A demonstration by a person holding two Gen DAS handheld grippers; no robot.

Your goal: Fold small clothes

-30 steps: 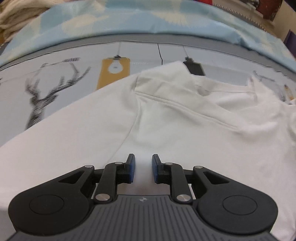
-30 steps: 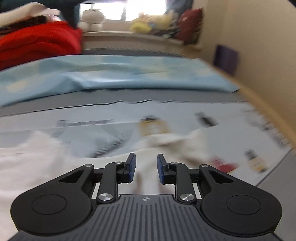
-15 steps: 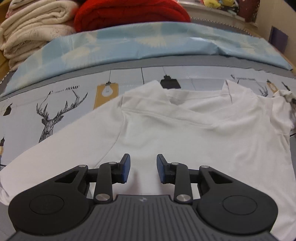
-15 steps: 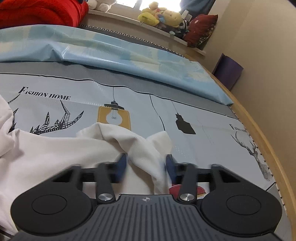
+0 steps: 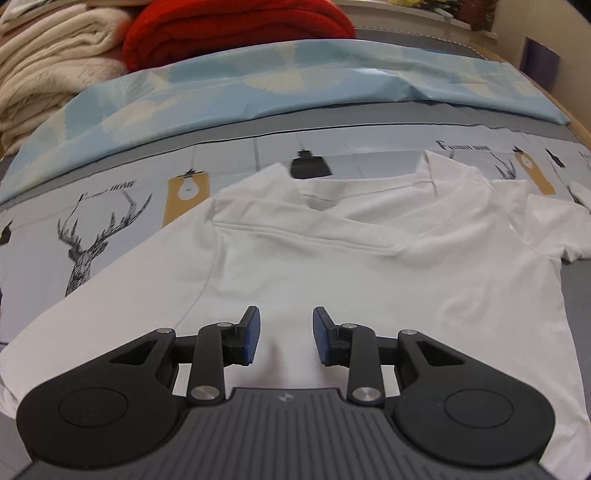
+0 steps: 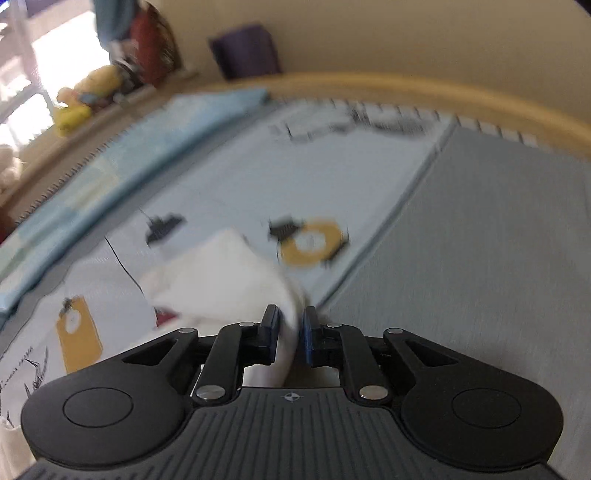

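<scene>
Garment: small white cotton T-shirt (image 5: 332,258), spread collar-away on a pale blue printed bedsheet with deer and lamp motifs (image 5: 110,221). Half a second ago its far right sleeve sat bunched at the frame's edge; now that side lies drawn out flatter, so the shirt looks near ready for a first fold.

Left gripper (image 5: 284,339): black linkage, blue pads, jaws spread with nothing between them, hovering over the shirt's lower body. A second ago the pads stood closer together and lower over the cloth.

Right gripper (image 6: 290,336): jaws pinching a white fold of the sleeve (image 6: 229,273), though just easing open. Half a second ago the cloth sat loosely between wider pads.

Views compared: left wrist camera shows the whole garment, a folded red blanket (image 5: 229,29) and stacked cream towels (image 5: 48,74); no right gripper visible. Right wrist camera, motion-blurred, alone shows the pinch, a grey sheet border (image 6: 480,258) and a wooden bed rail (image 6: 406,88).
</scene>
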